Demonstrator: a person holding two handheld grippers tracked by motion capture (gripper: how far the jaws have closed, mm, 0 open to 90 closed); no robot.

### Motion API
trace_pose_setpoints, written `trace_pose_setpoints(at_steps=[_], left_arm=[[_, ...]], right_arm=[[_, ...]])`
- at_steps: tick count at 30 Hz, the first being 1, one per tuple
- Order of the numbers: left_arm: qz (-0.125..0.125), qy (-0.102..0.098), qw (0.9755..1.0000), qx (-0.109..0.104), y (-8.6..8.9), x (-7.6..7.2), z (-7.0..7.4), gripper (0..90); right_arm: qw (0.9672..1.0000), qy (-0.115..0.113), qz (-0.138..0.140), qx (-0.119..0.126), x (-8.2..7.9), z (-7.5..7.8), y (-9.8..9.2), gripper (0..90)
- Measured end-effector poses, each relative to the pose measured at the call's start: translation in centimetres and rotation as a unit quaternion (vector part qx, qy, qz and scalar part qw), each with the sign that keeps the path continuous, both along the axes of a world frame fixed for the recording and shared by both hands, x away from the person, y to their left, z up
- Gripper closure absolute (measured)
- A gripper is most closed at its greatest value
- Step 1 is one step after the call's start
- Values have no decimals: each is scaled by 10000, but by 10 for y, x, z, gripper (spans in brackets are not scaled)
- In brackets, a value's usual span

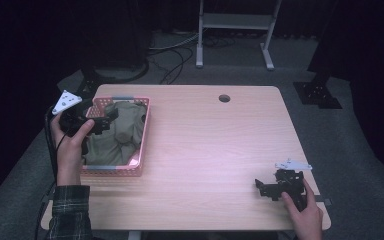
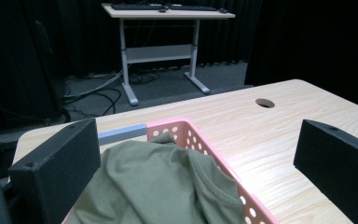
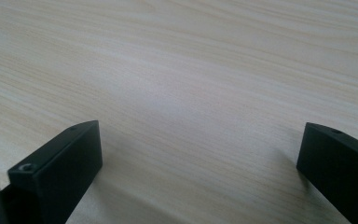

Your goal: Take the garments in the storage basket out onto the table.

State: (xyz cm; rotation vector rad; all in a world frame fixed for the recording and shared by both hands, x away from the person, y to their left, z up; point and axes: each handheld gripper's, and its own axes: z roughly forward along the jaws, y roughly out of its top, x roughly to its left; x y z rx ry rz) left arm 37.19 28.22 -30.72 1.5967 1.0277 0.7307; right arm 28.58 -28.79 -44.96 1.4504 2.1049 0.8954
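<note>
Your left gripper hung over the pink basket, jaws wide apart, nothing held. The green shirt lay bunched inside, at the table's left. Recommended: lower straight onto a thick fold, then clamp. Right gripper rested w/ jaws wide, empty, on the table. Shirt's lower layers were hidden by the basket wall.

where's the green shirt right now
The olive-green cloth shirt lies bunched inside the pink perforated plastic basket at the left of the wooden table in the high view, under the open left gripper.
</note>
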Motion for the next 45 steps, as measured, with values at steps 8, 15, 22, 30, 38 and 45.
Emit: trace_pose_setpoints(at_steps=[8, 15, 22, 30, 38, 45], left_arm=[[5, 37, 10000, 52, 1, 2, -4, 0], [48, 152, 9998, 154, 3, 5, -10, 0], [67, 223, 9995, 221, 4, 7, -14, 0], [108, 310, 9990, 306, 4, 10, -18, 0], [146, 406, 9983, 400, 4, 12, -22, 0], [181, 472, 9976, 469, 4, 14, -25, 0]], right_arm=[[10000, 0, 0, 0, 0, 0, 0, 0], [10000, 0, 0, 0, 0, 0, 0, 0], [10000, -1, 1, 0, 0, 0, 0, 0], [10000, 0, 0, 1, 0, 0, 0, 0], [10000, 0, 0, 0, 0, 0, 0, 0], [10000, -1, 0, 0, 0, 0, 0, 0]])
